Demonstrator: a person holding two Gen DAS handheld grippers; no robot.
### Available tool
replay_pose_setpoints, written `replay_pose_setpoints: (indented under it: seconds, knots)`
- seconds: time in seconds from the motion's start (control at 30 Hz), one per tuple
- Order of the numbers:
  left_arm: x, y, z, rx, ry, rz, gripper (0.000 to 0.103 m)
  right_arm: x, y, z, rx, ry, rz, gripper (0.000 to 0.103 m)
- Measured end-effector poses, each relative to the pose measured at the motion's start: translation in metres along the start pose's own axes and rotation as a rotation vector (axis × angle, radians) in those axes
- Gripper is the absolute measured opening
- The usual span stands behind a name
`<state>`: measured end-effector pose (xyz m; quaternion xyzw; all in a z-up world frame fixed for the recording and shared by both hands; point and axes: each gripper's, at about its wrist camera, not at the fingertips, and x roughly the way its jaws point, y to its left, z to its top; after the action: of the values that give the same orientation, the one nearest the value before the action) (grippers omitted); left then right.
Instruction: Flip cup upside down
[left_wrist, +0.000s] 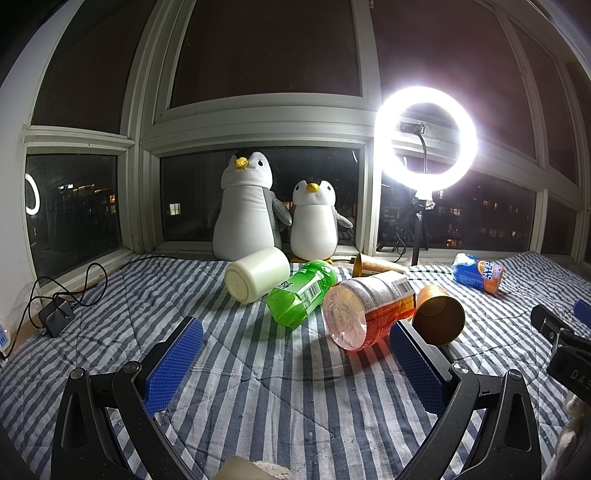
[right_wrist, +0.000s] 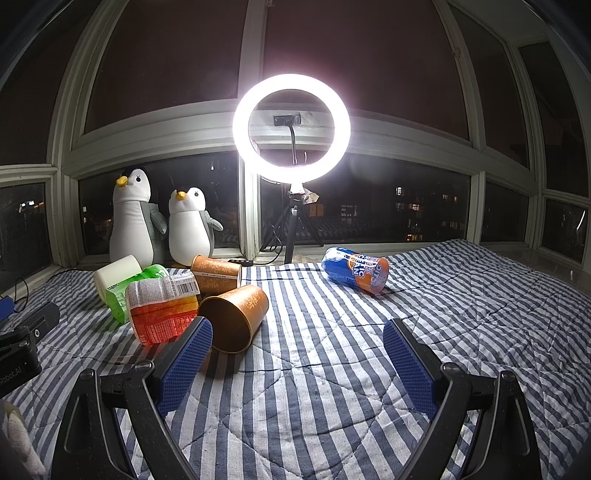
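Note:
Three cups lie on their sides on the striped quilt (left_wrist: 258, 387): a white cup (left_wrist: 256, 275) (right_wrist: 116, 275), an orange paper cup (left_wrist: 439, 314) (right_wrist: 234, 317) with its mouth towards me, and a second orange cup (left_wrist: 376, 266) (right_wrist: 216, 275) behind it. My left gripper (left_wrist: 295, 326) is open over bare quilt, short of the pile, holding nothing. My right gripper (right_wrist: 299, 325) is open too. Its left finger (right_wrist: 188, 362) stands just in front of the nearer orange cup; I cannot tell if they touch.
A green bottle (left_wrist: 303, 295), an orange-labelled clear bottle (left_wrist: 369, 314) and a blue bottle (right_wrist: 356, 269) lie among the cups. Two plush penguins (left_wrist: 247, 206) and a lit ring light on a tripod (left_wrist: 426, 144) stand at the window. A charger with cables (left_wrist: 55, 315) lies far left.

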<state>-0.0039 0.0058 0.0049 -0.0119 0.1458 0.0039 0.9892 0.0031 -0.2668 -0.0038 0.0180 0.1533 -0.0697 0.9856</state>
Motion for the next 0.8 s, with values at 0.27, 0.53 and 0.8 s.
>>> replay_pose_setpoints:
  seconds: [0.27, 0.53, 0.8]
  knots:
    - [0.001, 0.001, 0.001, 0.003, 0.006, 0.004, 0.102, 0.022, 0.001, -0.001, 0.012, 0.098, 0.038, 0.094]
    - [0.008, -0.005, -0.001, 0.023, 0.037, 0.001, 0.103, 0.051, -0.010, 0.017, -0.004, 0.196, 0.081, 0.094]
    - [0.024, -0.013, -0.001, 0.074, 0.143, -0.032, 0.102, 0.107, -0.039, 0.051, -0.022, 0.296, 0.099, 0.094]
